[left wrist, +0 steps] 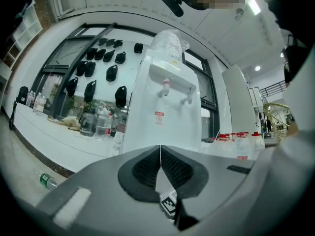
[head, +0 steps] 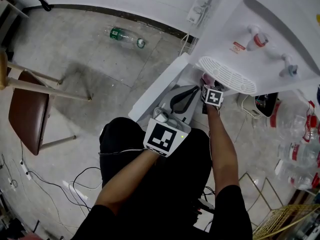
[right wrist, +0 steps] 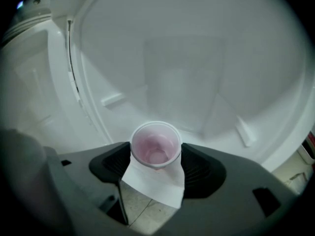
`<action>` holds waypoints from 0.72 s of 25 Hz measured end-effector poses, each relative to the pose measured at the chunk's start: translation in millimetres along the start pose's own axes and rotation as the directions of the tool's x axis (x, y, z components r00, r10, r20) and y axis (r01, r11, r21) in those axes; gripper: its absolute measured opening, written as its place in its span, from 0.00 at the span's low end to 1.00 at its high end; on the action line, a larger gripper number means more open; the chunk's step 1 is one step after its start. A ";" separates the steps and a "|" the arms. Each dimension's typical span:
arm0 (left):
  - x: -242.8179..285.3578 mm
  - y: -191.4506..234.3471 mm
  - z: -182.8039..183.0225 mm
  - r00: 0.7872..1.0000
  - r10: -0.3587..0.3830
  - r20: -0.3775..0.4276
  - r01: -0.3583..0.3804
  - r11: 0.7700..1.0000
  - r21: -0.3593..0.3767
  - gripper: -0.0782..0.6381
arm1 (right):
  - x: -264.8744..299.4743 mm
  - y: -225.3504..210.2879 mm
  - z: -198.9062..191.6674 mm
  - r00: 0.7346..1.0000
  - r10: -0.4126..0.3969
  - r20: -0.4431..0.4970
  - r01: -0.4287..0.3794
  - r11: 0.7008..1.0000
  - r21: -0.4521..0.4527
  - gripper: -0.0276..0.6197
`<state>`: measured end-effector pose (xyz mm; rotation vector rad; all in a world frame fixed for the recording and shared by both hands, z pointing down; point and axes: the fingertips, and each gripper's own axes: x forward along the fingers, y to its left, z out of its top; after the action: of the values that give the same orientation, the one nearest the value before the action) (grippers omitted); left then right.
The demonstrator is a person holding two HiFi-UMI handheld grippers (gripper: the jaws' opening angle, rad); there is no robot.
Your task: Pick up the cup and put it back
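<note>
Right gripper [right wrist: 156, 161] clamps the cup [right wrist: 154, 147], pads [right wrist: 117, 167] at its 9 and 3 o'clock; left gripper [left wrist: 160, 167] closed, empty

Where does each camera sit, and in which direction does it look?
Head view: on the person's head, looking steeply down at floor and water dispenser; both forearms show.
Left gripper view: on the left tool, facing the dispenser's front; shut jaws show.
Right gripper view: on the right tool, facing a white compartment; jaws hold the cup.
Shared: head and left gripper views show the dispenser's taps.
</note>
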<state>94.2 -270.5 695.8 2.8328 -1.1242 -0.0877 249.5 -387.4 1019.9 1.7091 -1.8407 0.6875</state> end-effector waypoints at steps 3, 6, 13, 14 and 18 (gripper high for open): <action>0.3 -2.4 -1.6 1.000 0.000 -0.005 0.000 1.000 -0.003 0.12 | -14.4 4.0 -0.8 1.000 0.031 0.004 -0.031 0.999 -0.010 0.52; 1.5 -7.1 1.9 1.000 -0.003 0.001 0.003 1.000 0.001 0.12 | -32.2 11.7 -0.9 0.997 0.071 0.004 -0.071 0.997 -0.022 0.52; 2.3 -18.9 8.8 1.000 -0.008 0.005 0.008 1.000 0.007 0.12 | -78.3 19.0 -3.0 0.992 0.129 -0.009 -0.129 0.990 -0.052 0.52; 2.6 -20.9 10.2 1.000 -0.006 0.008 0.006 1.000 0.007 0.12 | -86.5 21.2 -2.2 0.990 0.144 -0.011 -0.144 0.988 -0.058 0.52; 3.8 -32.2 13.8 1.000 -0.012 0.018 0.012 1.000 0.025 0.12 | -127.7 31.3 4.9 0.977 0.212 -0.004 -0.212 0.975 -0.062 0.52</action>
<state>117.7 -250.7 678.6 2.8662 -1.1193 -0.1007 225.5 -295.7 928.8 1.4886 -2.0437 0.7041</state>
